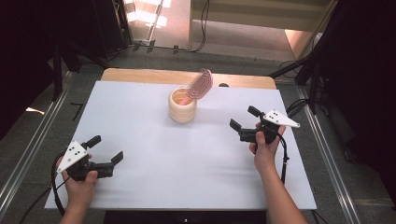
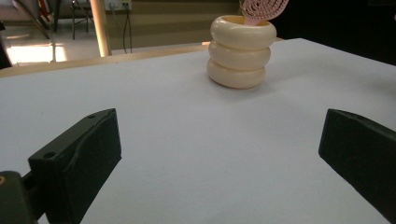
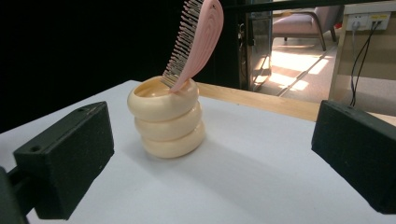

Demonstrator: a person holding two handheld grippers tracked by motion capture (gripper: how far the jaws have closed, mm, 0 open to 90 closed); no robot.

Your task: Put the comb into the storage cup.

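Note:
A cream ribbed holder (image 1: 182,106) made of three stacked rings stands at the back middle of the white table (image 1: 154,158). A pink hairbrush (image 1: 201,84) stands in it, handle down, head leaning to the right. The holder (image 2: 241,50) sits far ahead of my left gripper (image 2: 219,158), with the brush head (image 2: 263,9) at the top edge. My left gripper (image 1: 105,148) is open and empty at the near left. My right gripper (image 1: 243,118) is open and empty at the right, jaws pointing left toward the holder (image 3: 166,117) and the brush (image 3: 196,39).
A wooden strip (image 1: 140,76) runs along the table's far edge. Black stands and cables (image 1: 299,70) flank the table on the floor. A cable (image 1: 283,158) trails from the right gripper beside the person's forearm.

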